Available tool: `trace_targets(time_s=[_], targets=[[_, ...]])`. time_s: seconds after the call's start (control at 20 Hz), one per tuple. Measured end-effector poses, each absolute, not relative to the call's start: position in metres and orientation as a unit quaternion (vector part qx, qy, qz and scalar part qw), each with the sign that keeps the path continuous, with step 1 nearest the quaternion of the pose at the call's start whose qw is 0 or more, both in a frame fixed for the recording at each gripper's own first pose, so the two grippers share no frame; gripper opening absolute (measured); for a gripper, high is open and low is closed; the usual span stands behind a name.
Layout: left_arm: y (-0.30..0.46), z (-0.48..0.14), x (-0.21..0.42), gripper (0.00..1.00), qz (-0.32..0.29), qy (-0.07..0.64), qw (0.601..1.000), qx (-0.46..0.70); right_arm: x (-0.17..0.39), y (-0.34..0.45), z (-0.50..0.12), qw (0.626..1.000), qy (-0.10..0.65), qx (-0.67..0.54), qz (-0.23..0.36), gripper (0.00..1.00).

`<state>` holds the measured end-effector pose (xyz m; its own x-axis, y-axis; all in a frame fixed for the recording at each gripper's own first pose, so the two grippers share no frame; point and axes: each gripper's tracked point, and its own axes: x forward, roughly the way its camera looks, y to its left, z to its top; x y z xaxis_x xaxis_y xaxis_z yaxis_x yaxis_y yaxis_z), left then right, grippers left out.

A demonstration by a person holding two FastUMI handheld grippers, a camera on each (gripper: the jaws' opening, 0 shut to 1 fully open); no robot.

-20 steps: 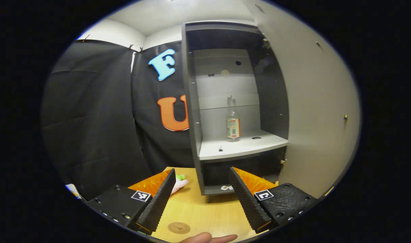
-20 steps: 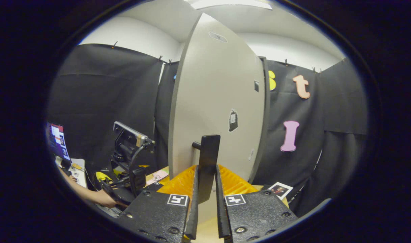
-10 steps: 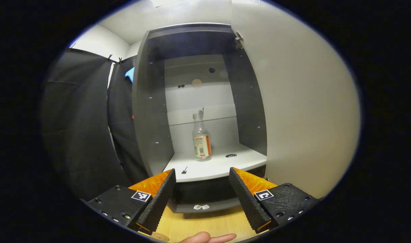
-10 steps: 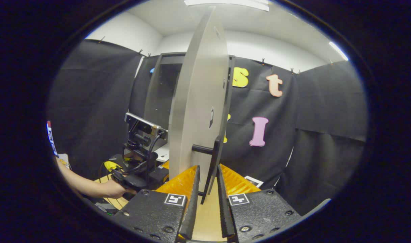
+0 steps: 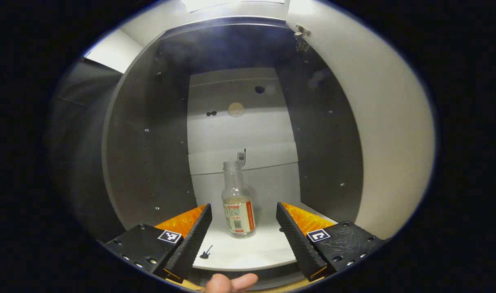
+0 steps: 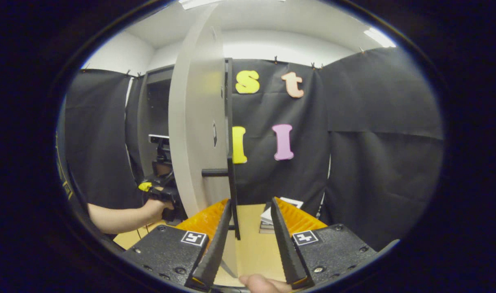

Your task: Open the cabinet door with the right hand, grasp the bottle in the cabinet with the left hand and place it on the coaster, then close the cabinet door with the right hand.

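bottle [image 5: 237, 203] – clear glass, upright | left tongs [image 5: 243, 228] apart | right tongs [image 6: 248, 236] apart – ridged pads

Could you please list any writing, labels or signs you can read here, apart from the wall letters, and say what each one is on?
None can be read.
Bottle: its label has print, too small to read.
Left gripper: square black-and-white code tags, no words.
Right gripper: the same kind of tags.
Cabinet door: a small sticker, too blurred.

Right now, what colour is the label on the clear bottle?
White with an orange-red band, clearest in the left gripper view.
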<state>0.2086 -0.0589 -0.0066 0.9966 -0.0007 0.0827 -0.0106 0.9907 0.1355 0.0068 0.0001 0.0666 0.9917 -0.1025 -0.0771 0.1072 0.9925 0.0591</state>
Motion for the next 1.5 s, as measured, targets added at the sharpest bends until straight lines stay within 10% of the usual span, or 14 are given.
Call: trace_targets(time_s=[0.15,0.45,0.85,1.05,1.5], targets=[[-0.056,-0.001,0.245,0.96,0.006,-0.042,0.997,0.069,0.000,-0.023,0.067,0.993,0.033,0.070,-0.088,0.62],[-0.048,0.005,0.287,0.96,0.034,-0.062,0.995,0.071,-0.003,-0.029,0.061,0.988,0.038,0.109,-0.102,1.00],[-0.037,-0.014,0.328,1.00,0.046,-0.036,0.997,0.044,-0.004,-0.032,0.059,0.987,0.045,0.088,-0.129,0.96],[-0.036,-0.012,0.325,0.61,0.068,-0.032,0.995,0.066,-0.007,-0.032,0.061,0.987,0.040,0.064,-0.143,0.96],[-0.028,0.007,0.246,0.71,0.077,-0.018,0.997,0.025,0.000,-0.032,0.042,0.991,0.047,0.083,-0.093,0.96]])
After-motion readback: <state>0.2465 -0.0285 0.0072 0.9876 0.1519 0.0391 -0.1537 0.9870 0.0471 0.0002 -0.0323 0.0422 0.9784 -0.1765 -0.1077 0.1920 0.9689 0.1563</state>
